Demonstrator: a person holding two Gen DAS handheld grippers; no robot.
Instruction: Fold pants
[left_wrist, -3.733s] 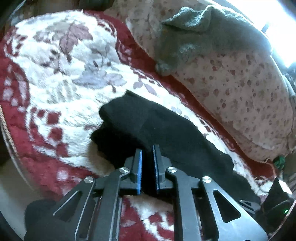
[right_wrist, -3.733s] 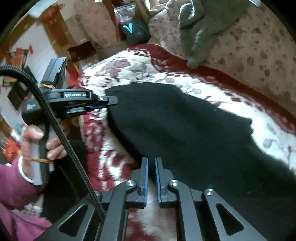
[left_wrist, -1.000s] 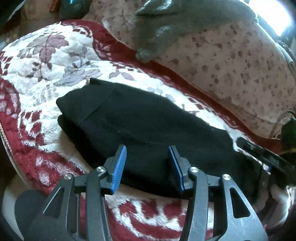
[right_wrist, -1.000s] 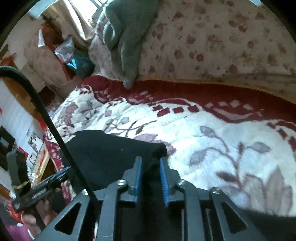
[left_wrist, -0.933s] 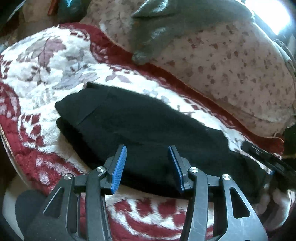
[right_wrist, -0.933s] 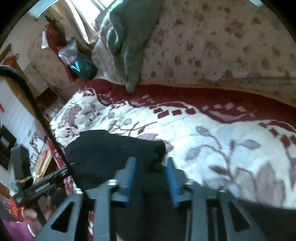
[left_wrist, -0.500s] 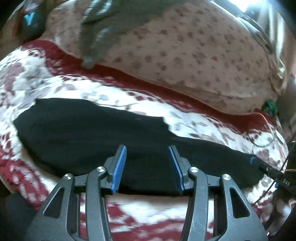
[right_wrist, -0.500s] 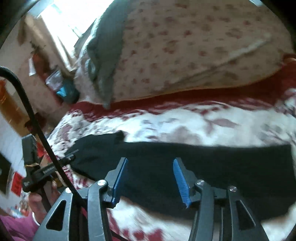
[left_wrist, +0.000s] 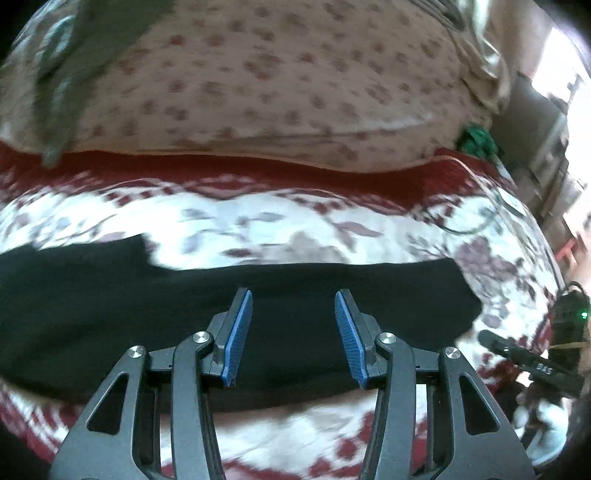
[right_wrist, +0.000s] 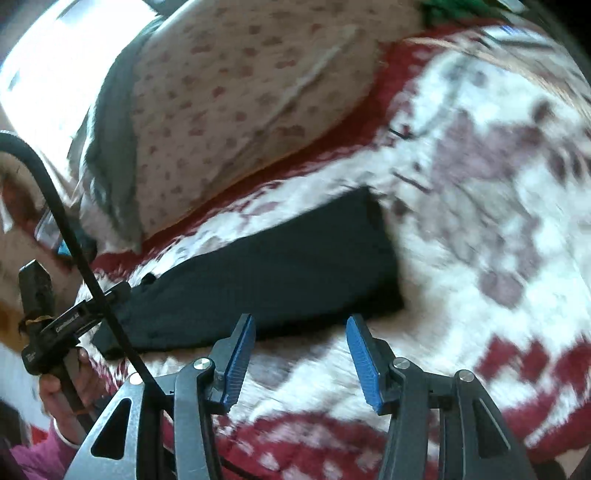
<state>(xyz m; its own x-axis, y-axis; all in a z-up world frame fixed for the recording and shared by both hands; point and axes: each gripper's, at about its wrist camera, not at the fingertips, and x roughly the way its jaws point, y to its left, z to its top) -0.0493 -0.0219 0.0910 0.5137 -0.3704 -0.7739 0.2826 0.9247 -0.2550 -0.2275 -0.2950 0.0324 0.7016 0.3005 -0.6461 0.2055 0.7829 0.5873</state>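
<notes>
The black pants (left_wrist: 295, 314) lie in a long folded strip on a red-and-white floral blanket (left_wrist: 295, 221), with a spotted quilt (left_wrist: 277, 92) heaped behind and a grey garment (right_wrist: 110, 155) draped over it. The left hand-held gripper (left_wrist: 293, 332) tilts down over the strip's middle, released and empty. The right hand-held gripper (right_wrist: 301, 360) hangs just off the pants' near edge, jaws apart, nothing between them.

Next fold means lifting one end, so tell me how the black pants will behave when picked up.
The black pants lie flat in a long limp strip, so they will probably droop from any grip. The fabric looks thick and matte, likely not slippery. The plush blanket beneath may drag on them if pushed.
</notes>
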